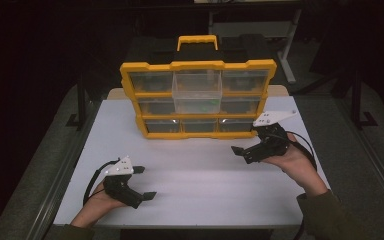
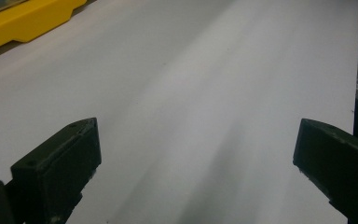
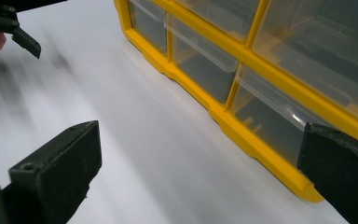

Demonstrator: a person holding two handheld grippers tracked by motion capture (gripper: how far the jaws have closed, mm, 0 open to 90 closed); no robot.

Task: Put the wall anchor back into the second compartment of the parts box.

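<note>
So the yellow organizer case stands upright at the far middle of the white surface, handle up, three rows of clear drawers facing the person. One clear drawer in the middle column looks pulled out a bit toward the front, with something green inside that I can't make out. The right hand-held gripper is nearest, hovering just off the case's lower right corner, jaws spread apart and holding nothing; its own view looks along the bottom row of drawers. The left hand-held gripper hangs low over the bare surface, well away from the case, jaws also wide apart and empty. Looks to me like the approach stage, nothing grabbed yet. I'd guess the next move calls for the right one to swing in and line up on a drawer front, maybe with the left steadying the case so it doesn't tip.
</note>
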